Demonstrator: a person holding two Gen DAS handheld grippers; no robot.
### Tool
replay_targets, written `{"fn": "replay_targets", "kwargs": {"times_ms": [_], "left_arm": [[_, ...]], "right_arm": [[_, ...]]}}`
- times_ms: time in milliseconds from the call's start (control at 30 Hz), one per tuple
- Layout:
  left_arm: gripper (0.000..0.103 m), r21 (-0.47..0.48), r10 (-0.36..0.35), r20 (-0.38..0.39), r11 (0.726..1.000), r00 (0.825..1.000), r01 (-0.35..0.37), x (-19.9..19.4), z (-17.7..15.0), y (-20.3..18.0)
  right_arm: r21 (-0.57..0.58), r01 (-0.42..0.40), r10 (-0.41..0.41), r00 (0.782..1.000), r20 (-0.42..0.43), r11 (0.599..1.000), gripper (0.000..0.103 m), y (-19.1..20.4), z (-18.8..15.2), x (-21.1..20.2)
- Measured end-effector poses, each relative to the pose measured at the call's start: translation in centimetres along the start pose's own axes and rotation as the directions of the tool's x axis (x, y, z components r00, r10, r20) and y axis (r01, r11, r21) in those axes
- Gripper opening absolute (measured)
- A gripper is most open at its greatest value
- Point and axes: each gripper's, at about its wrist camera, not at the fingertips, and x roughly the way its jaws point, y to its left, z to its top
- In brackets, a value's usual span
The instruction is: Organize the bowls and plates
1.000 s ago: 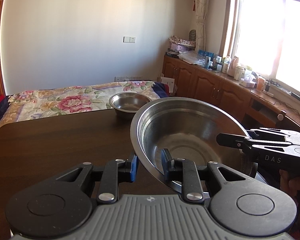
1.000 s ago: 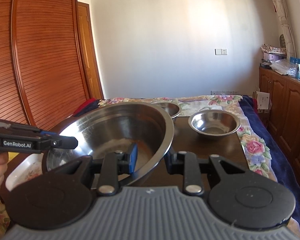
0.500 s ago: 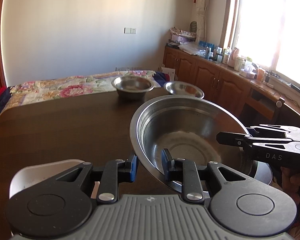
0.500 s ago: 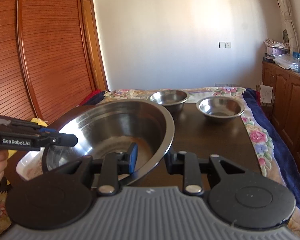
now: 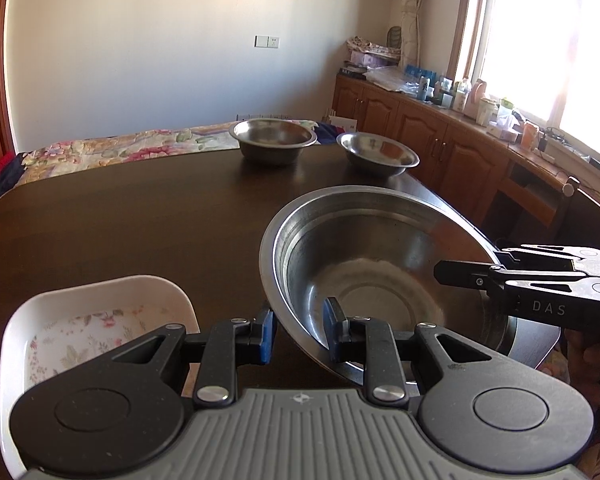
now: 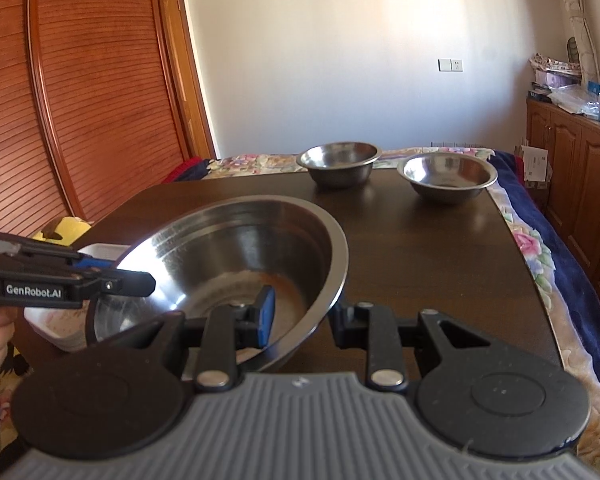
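A large steel bowl (image 5: pixel 380 264) is held between both grippers above the near end of the dark table (image 5: pixel 140 224). My left gripper (image 5: pixel 298 330) is shut on its left rim. My right gripper (image 6: pixel 304 316) is shut on its right rim; the bowl also shows in the right wrist view (image 6: pixel 236 256). A white floral dish (image 5: pixel 92 320) sits on the table just left of the bowl. Two smaller steel bowls stand at the far table edge, one on the left (image 5: pixel 274 140) and one on the right (image 5: pixel 378 154).
A flowered bedspread (image 5: pixel 112 148) lies beyond the table. Wooden cabinets (image 5: pixel 440 140) with bottles run along the right under the window. A slatted wooden wardrobe (image 6: pixel 80 100) stands on the left. A yellow object (image 6: pixel 66 228) lies near the table's left edge.
Both grippers have lowered the large bowl toward the table and tilted downward. The white dish and the second small bowl have come into the left view.
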Motion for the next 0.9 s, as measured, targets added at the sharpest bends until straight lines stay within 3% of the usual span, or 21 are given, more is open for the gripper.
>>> {"fn": "replay_targets", "kwargs": {"times_ms": [800, 900], "left_arm": [[0.028, -0.011, -0.005, -0.009, 1.0, 1.0, 0.005, 0.81, -0.33, 0.16], [0.036, -0.012, -0.003, 0.001, 1.0, 1.0, 0.003, 0.62, -0.37, 0.48]], "right_arm": [[0.021, -0.014, 0.015, 0.999, -0.035, 1.0, 0.031, -0.2, -0.87, 0.84], [0.023, -0.012, 0.013, 0.999, -0.032, 1.0, 0.031, -0.36, -0.73, 0.79]]}}
